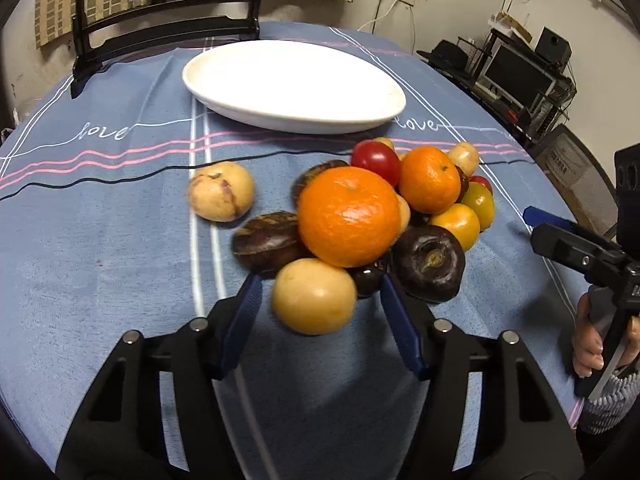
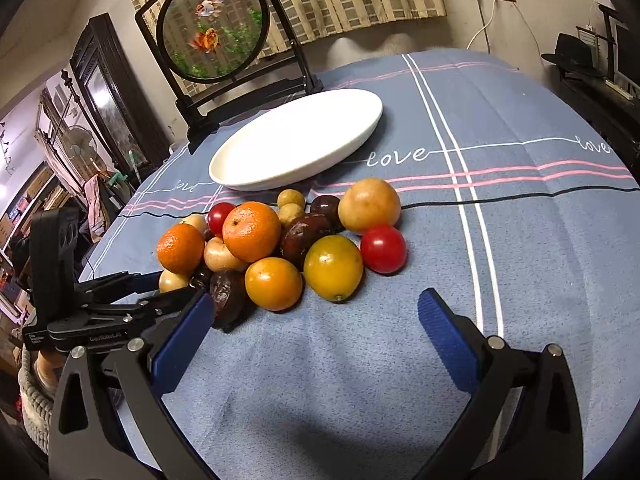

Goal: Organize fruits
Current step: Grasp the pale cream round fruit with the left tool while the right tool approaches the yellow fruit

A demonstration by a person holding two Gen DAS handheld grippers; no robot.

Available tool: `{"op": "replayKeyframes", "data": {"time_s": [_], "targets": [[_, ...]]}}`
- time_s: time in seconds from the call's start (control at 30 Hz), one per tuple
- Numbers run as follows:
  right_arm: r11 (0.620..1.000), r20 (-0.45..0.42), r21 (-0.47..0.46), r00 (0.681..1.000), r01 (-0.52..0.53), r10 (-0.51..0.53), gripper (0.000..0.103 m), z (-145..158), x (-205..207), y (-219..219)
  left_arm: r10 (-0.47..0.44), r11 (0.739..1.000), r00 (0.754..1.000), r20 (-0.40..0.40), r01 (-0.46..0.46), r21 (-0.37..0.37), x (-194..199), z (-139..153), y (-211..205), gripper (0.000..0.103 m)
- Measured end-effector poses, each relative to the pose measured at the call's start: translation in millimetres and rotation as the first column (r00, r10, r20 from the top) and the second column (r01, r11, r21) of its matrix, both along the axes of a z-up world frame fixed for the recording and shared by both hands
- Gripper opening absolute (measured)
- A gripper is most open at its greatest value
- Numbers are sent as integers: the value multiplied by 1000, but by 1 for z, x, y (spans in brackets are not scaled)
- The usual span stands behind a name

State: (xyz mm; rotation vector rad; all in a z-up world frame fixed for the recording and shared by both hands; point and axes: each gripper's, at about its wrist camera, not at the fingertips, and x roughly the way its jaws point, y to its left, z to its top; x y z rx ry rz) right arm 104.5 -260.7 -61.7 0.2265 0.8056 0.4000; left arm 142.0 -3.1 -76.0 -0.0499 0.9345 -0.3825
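Observation:
A pile of fruit lies on the blue tablecloth in front of a white oval plate (image 1: pixel 280 120) (image 2: pixel 256 182). The pile has a large orange (image 1: pixel 348 216), a second orange (image 1: pixel 430 180), red tomatoes (image 2: pixel 384 248), dark purple fruits (image 1: pixel 430 264) and yellow ones. My left gripper (image 1: pixel 320 280) points down at the near edge of the pile. A round yellow fruit (image 1: pixel 314 296) sits between its blue pads (image 1: pixel 244 312), with a gap on each side. My right gripper (image 2: pixel 316 298) stands wide open just short of a yellow-green fruit (image 2: pixel 334 268), holding nothing.
A pale fruit with purple streaks (image 1: pixel 222 192) lies apart to the left of the pile. A round goldfish screen on a black stand (image 2: pixel 214 28) rises behind the plate. A person's hand (image 1: pixel 588 344) grips the right tool. Shelves with electronics (image 1: pixel 520 72) stand beyond the table.

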Motion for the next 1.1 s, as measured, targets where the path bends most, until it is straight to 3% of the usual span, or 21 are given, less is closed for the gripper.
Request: {"op": "replayKeyframes", "data": {"time_s": [0.17,0.33,0.47,0.83,0.97,1.1], "targets": [[1000,-6,-10,1000,4,-4,102,-1,0,-1,51,998,999,7,-50,-23,-4,4,26,63],[1000,-7,-10,1000,3,-4,102,-1,1,-1,58,998,997,53,-60,34,-12,9,18,62],[1000,-6,-10,1000,5,-6,102,-1,1,-1,-6,999,1000,4,6,34,-8,1,4,43],[1000,-15,-29,1000,-11,11,102,-4,3,3,28,1000,999,26,-28,-8,-21,2,17,40],[999,-31,-17,999,-41,40,77,-7,4,5,37,998,999,32,-35,-46,-29,4,26,40],[998,-50,-18,997,-58,57,70,-9,7,9,21,998,999,28,-19,-66,-31,4,25,40]]}}
